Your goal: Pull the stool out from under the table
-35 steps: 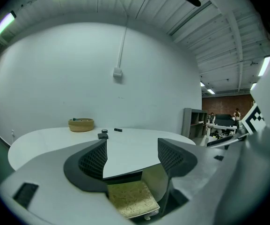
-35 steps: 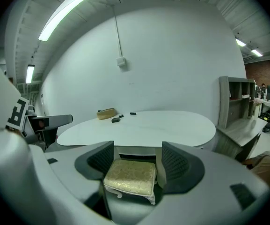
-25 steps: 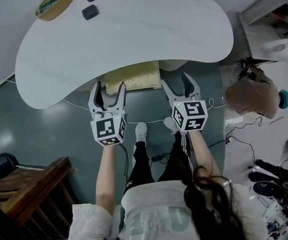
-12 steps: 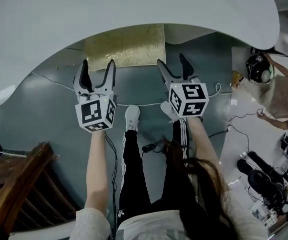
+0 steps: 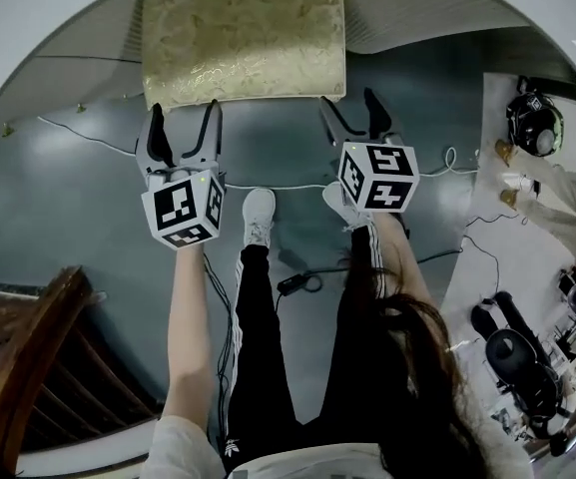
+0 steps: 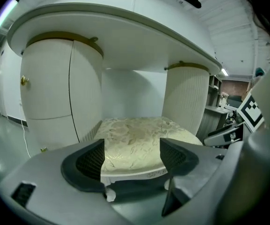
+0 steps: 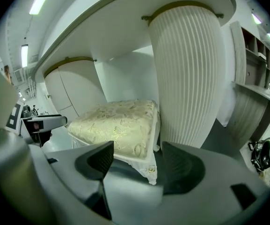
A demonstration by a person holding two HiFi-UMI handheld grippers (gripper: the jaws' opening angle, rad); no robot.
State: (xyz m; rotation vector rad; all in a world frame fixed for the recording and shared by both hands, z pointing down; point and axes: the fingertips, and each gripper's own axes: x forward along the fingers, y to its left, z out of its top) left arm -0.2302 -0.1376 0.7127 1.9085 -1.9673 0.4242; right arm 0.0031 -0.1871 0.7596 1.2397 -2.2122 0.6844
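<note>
- Left gripper (image 5: 183,126): fingers released, empty, just short of the cream patterned cushioned stool (image 5: 245,38).
- Right gripper (image 5: 348,116): fingers released, empty, near the stool's right corner.
- Stool stands under the white curved table (image 5: 13,38).

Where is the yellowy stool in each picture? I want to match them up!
Head view: the stool is at the top middle, tucked under the white table.
Left gripper view: the stool is low in the middle, straight ahead.
Right gripper view: the stool is middle left, beside the ribbed table leg.
Shared landmark: the white table above the stool, in all three views.
</note>
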